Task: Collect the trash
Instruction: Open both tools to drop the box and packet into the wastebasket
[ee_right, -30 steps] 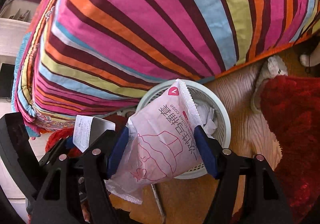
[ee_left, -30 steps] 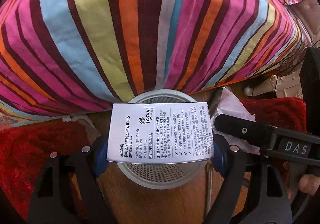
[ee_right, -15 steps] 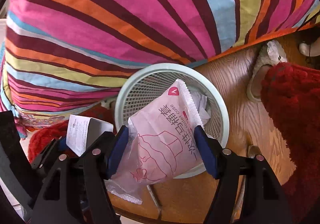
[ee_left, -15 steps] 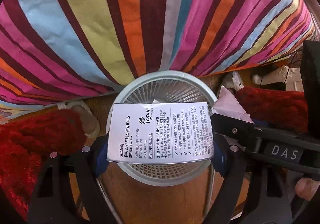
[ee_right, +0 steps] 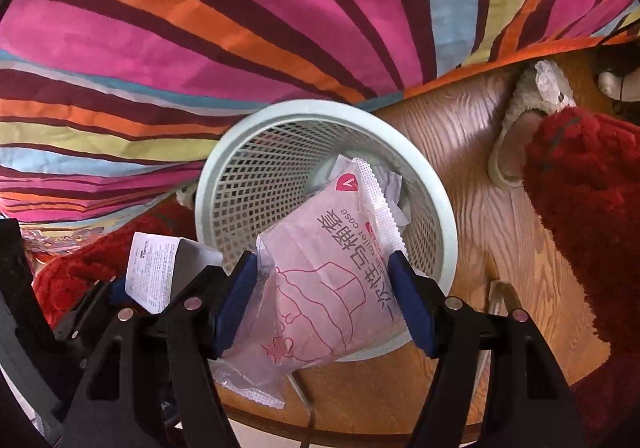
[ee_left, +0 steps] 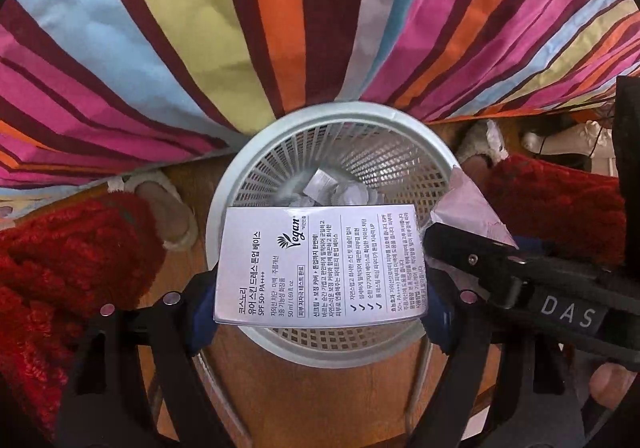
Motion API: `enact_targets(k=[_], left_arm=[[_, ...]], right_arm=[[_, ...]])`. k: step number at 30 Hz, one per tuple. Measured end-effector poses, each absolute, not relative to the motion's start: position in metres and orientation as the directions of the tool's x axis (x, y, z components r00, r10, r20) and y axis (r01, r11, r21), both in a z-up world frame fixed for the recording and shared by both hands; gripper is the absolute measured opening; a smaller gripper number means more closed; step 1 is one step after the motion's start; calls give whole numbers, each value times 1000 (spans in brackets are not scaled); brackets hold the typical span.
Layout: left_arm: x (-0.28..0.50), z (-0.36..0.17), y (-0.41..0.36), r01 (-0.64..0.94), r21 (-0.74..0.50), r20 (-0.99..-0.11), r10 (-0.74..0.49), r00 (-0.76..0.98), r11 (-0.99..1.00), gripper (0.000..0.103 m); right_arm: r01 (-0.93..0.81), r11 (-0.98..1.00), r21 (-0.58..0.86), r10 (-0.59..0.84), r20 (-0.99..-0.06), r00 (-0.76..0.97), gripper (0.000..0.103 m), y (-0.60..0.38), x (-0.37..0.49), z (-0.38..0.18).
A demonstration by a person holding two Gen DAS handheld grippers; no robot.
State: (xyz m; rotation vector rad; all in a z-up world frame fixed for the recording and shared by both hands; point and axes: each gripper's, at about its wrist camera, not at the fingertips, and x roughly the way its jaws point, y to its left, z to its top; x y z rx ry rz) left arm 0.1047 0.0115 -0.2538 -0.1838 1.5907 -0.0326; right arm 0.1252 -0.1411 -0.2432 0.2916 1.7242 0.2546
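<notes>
My left gripper is shut on a white cosmetics box printed with black text, held flat just above the pale mesh waste basket. Crumpled wrappers lie inside the basket. In the right wrist view my right gripper is shut on a pink plastic packet, whose top edge hangs over the basket opening. The white box shows at the left of that view, and the pink packet pokes into the left wrist view at the right.
A striped bedspread hangs right behind the basket. Red shaggy rugs lie on the wooden floor on both sides. Grey slippers rest on the floor beside them. A fingertip shows at the lower right.
Both grippers have come down toward the basket, which now looks larger and shows its inside. The box and the packet stay gripped as before.
</notes>
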Motion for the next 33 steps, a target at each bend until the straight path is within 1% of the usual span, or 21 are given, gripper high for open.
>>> enact_targets(k=[5,9,12,14,15,16,17,20,22,27,33], left_arm=[[103,-266,12,-95,-124,-989,-130,-68,988,78],[102,-276,14,-122,-137,-983,-150,-108,983,79],[100,-281,16,-135,-126,-982,-144,-126,983,79],[100,-282,16,-135,-116,-981,-134,-137,984,79],[99,-283,16,-134,-113,-982,-132,-139,985,79],[99,-283,15,-134,-114,-981,-132,-140,984,80],[98,-283,15,-133,-116,-981,-135,-141,984,80],[98,-282,14,-125,-99,-983,-117,-140,987,80],[98,-281,15,-129,-95,-985,-112,-133,987,90],[99,-277,18,-140,-104,-987,-119,-105,985,90],[98,-276,14,-117,-118,-986,-130,-100,986,90]], right_arm=[[54,948,313,318,-929,-192,65,-140,125,-256],[51,951,305,309,-928,-209,65,-140,125,-261],[56,954,295,300,-928,-223,66,-140,125,-266],[59,956,288,294,-928,-230,71,-139,125,-268],[56,958,282,288,-929,-235,78,-139,124,-269],[52,959,279,283,-930,-235,90,-139,124,-270],[51,958,281,285,-930,-233,93,-139,124,-270],[40,958,282,284,-936,-209,93,-139,124,-268],[40,960,279,281,-940,-195,93,-141,123,-268],[32,964,263,264,-951,-163,95,-140,125,-262],[36,964,263,266,-951,-156,95,-143,126,-261]])
